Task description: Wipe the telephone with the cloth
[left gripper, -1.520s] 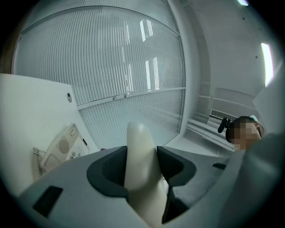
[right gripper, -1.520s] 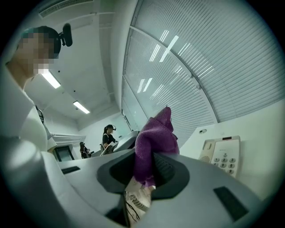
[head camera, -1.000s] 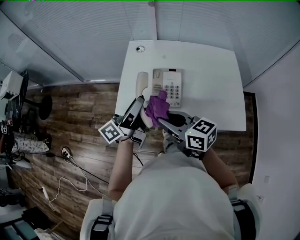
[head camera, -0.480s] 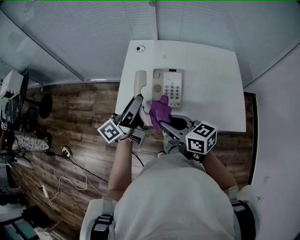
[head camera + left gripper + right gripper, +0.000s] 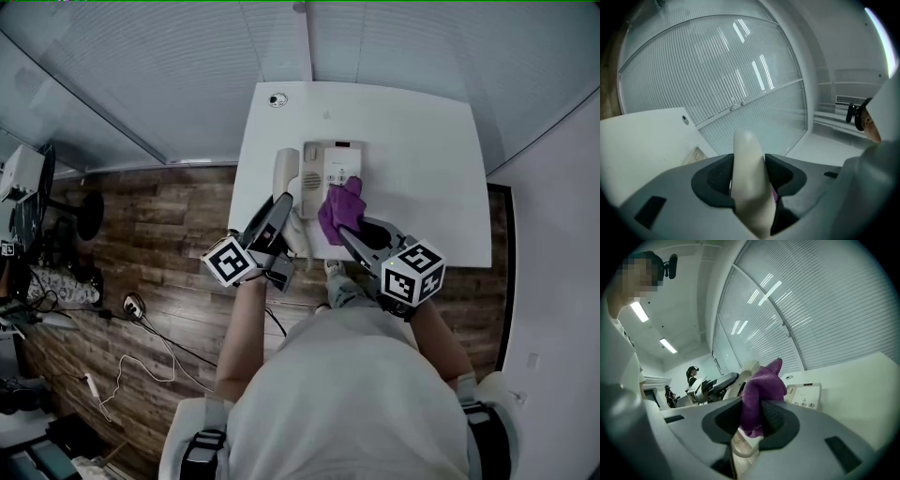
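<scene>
**A:** Why was the handset off the phone?

**B:** The left tongs (image 5: 749, 165) were closed on the handset (image 5: 284, 172), pads pressing both its sides. They held it just to the left of the phone (image 5: 334, 159). I'd judge that was to leave the cradle and keys bare for wiping.

**A:** And the cloth?

**B:** The cloth (image 5: 341, 207) was bunched and pinched in the right tongs (image 5: 349, 231), which were nearly shut on it. A purple tuft stuck out past the tips. It sat over the near right part of the phone, about at the keypad. From above I couldn't tell whether it pressed on the keys or hung just over them.

**A:** Where was the phone itself?

**B:** On the white surface (image 5: 427, 169), in its left half, well in from the near edge.

**A:** Which way did things point?

**B:** The phone's long axis ran straight away from the person, with the dark display strip at the far end and the keys nearer. The handset lay almost parallel to it. Its near end was gripped and its free rounded end pointed away toward the blinds, tilted slightly up. The right tongs came in slantwise from the near right, so the cloth led toward the phone's face.
</scene>
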Demonstrator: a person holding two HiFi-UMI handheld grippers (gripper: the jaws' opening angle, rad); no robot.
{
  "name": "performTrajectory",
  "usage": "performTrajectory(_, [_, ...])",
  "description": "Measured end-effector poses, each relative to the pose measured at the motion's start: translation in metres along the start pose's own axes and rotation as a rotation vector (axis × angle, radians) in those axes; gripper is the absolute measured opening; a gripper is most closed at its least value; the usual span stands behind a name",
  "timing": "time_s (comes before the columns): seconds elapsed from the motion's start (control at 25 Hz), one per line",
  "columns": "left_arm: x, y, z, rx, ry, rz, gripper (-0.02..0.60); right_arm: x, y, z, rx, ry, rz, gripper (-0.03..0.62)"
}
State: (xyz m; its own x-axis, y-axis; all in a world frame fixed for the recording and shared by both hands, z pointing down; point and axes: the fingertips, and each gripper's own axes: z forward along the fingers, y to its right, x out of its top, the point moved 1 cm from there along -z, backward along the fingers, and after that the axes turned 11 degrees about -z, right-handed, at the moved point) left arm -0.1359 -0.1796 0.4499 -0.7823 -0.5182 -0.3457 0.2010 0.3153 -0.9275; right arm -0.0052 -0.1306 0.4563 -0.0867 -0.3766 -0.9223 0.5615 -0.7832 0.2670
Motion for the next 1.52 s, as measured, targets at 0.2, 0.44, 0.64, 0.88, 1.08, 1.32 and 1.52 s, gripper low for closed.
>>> performTrajectory(0.2, [-0.002,-0.023,0.015,0.147,-0.056,0.133,0.222,0.005,0.021,0.000,-0.043,0.010,0.013,0.097])
performTrajectory(0.44, [-0.011,-0.054,0.030,0.296,-0.108,0.204,0.222,0.011,0.037,0.005,-0.068,0.020,0.015,0.098])
performTrajectory(0.64, [-0.015,-0.081,0.045,0.403,-0.151,0.263,0.222,0.018,0.051,0.010,-0.085,0.025,0.018,0.098])
performTrajectory(0.88, [-0.019,-0.108,0.058,0.499,-0.173,0.298,0.222,0.017,0.063,0.011,-0.093,0.020,0.032,0.098])
performTrajectory(1.08, [-0.019,-0.124,0.070,0.543,-0.176,0.312,0.222,0.015,0.075,0.017,-0.100,0.012,0.050,0.098])
performTrajectory(1.32, [-0.020,-0.137,0.076,0.591,-0.182,0.364,0.222,0.014,0.081,0.021,-0.105,0.008,0.064,0.098])
performTrajectory(1.52, [-0.025,-0.143,0.082,0.610,-0.198,0.400,0.222,0.011,0.084,0.024,-0.110,0.007,0.083,0.098])
